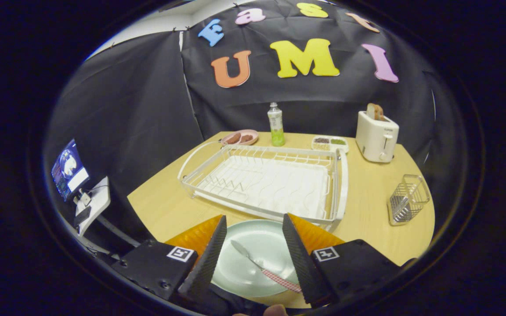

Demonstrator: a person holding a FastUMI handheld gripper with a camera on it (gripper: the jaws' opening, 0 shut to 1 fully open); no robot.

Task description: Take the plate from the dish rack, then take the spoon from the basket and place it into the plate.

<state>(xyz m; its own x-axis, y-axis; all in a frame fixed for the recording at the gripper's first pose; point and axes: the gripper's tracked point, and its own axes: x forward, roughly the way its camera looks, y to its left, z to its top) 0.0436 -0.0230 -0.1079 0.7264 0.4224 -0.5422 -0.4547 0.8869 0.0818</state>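
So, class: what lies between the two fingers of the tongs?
In the gripper view, the open tongs frame the plate, with the spoon lying on it.

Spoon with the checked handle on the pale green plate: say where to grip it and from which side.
Grip the spoon by its red-checked handle, coming down from above; it lies flat on the pale green plate, slanted between the open fingers, so turn them across the handle.

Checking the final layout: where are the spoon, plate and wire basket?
spoon [259,264], gripper view, its shaft between the open fingers.
plate [259,239], gripper view, bare inner surface.
wire basket [407,199], gripper view, its side wall.
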